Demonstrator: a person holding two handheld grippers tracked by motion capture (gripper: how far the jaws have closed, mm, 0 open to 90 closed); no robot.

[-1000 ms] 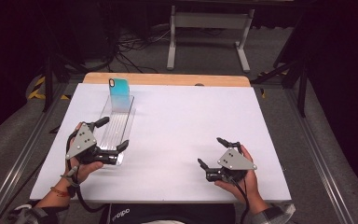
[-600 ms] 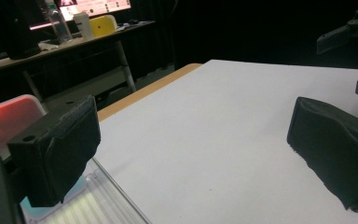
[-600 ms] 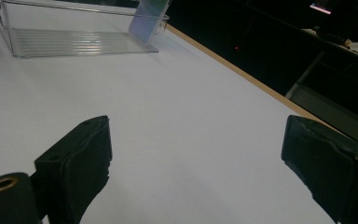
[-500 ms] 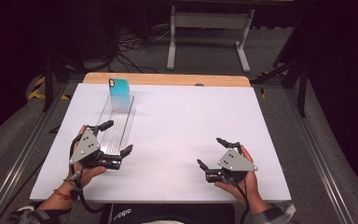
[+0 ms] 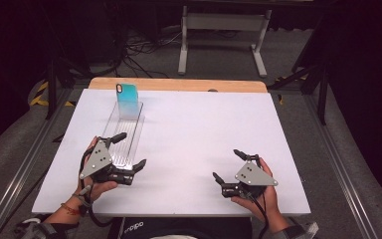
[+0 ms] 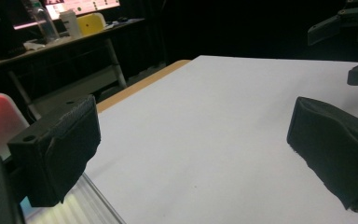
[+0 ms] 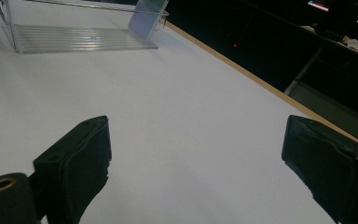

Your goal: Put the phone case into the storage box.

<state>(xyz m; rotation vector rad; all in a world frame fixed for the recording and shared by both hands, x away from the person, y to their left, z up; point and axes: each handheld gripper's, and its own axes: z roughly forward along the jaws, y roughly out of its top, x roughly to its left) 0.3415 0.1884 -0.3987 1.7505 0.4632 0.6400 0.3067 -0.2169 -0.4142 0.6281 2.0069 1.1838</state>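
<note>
Left gripper [image 5: 129,152] has drawn nearward off the clear slotted rack [image 5: 124,134], jaws wide, empty. Right gripper [image 5: 229,167] unmoved, wide, empty. Teal phone case [image 5: 127,94] stands at rack's far end; probably just placed.

Phone case [image 5: 128,96] at table's [image 5: 204,129] far left: lower part behind clear tray [image 5: 124,137] wall, print too small to read. Tray's near end hidden under left hand-held gripper [image 5: 129,149]. In right gripper view, tray [image 7: 74,32] blurred, cut off at top edge. Person's forearms cut off at bottom edge in high view.
</note>
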